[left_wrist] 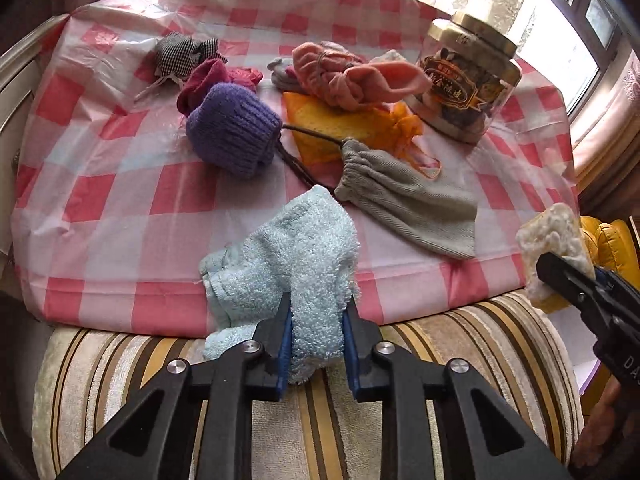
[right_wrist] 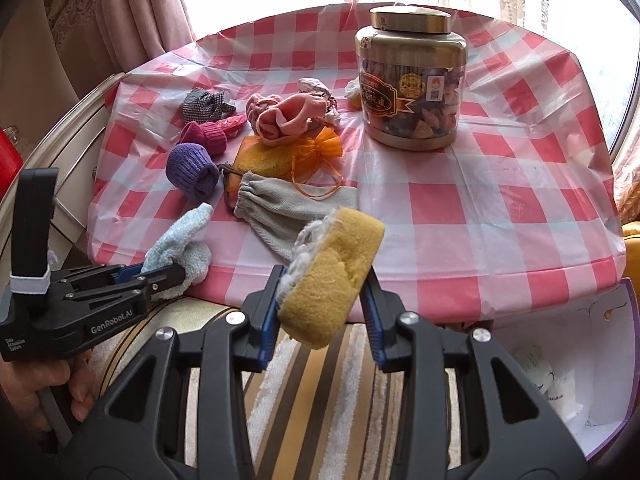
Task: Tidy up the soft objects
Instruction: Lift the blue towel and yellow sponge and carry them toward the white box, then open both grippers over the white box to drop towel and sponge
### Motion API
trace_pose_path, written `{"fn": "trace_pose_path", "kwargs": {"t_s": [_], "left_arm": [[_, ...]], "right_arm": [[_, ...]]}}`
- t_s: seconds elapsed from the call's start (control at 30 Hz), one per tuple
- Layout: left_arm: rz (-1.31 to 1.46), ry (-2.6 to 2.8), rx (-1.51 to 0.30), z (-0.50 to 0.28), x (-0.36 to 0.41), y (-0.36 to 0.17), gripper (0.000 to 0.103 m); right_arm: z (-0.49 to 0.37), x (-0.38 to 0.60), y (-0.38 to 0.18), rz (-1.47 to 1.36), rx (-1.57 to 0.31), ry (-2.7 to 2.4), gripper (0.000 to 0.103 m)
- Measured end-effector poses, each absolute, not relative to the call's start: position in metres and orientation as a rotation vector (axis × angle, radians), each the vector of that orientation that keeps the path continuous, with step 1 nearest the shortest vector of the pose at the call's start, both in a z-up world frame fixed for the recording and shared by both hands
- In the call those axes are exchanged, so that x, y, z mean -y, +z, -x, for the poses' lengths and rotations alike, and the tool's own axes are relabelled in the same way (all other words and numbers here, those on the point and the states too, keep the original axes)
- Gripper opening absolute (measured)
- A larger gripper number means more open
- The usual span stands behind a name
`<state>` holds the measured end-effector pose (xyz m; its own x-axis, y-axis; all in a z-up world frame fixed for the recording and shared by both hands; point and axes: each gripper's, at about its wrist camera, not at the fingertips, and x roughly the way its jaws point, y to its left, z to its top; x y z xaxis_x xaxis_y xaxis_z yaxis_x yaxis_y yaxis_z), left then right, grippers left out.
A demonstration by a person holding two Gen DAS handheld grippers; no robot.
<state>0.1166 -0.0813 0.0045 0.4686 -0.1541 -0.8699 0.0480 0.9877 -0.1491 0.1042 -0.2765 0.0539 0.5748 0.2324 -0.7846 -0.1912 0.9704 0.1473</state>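
Pinching: left gripper (left_wrist: 316, 316) clamps blue terry sock (left_wrist: 288, 256); right gripper (right_wrist: 324, 300) clamps yellow sponge (right_wrist: 332, 280). Unsorted upper left: purple sock (left_wrist: 232, 128), grey pouch (left_wrist: 404, 204).

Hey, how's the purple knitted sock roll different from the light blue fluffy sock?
The purple knitted sock roll is ribbed and rolled into a tight ball; the light blue fluffy sock is terry-textured and hangs loose. The purple one lies on the checked tablecloth; the blue one is pinched in the left gripper. Both are soft.
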Motion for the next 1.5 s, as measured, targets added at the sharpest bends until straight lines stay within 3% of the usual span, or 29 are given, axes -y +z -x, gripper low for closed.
{"fn": "trace_pose_path", "kwargs": {"t_s": [0.47,1.2,1.27,1.37,1.4,1.5], "left_arm": [[0.137,-0.433,-0.893,-0.090,0.155,0.054,0.021],[0.152,-0.898,-1.025,-0.082,0.316,0.071,0.024],[0.138,-0.918,-1.034,-0.084,0.328,0.074,0.032],[0.106,-0.917,-1.041,-0.090,0.342,0.081,0.058],[0.088,-0.910,-1.034,-0.092,0.346,0.087,0.068],[0.072,-0.899,-1.039,-0.098,0.348,0.107,0.071]], "right_arm": [[-0.076,0.359,0.066,-0.098,-0.922,0.086,0.040],[-0.041,0.504,0.082,-0.149,-0.909,-0.266,0.045],[-0.040,0.511,0.082,-0.159,-0.908,-0.287,0.055],[-0.039,0.521,0.083,-0.172,-0.899,-0.316,0.075],[-0.039,0.523,0.084,-0.173,-0.896,-0.322,0.076],[-0.038,0.528,0.084,-0.182,-0.897,-0.327,0.077]]}}
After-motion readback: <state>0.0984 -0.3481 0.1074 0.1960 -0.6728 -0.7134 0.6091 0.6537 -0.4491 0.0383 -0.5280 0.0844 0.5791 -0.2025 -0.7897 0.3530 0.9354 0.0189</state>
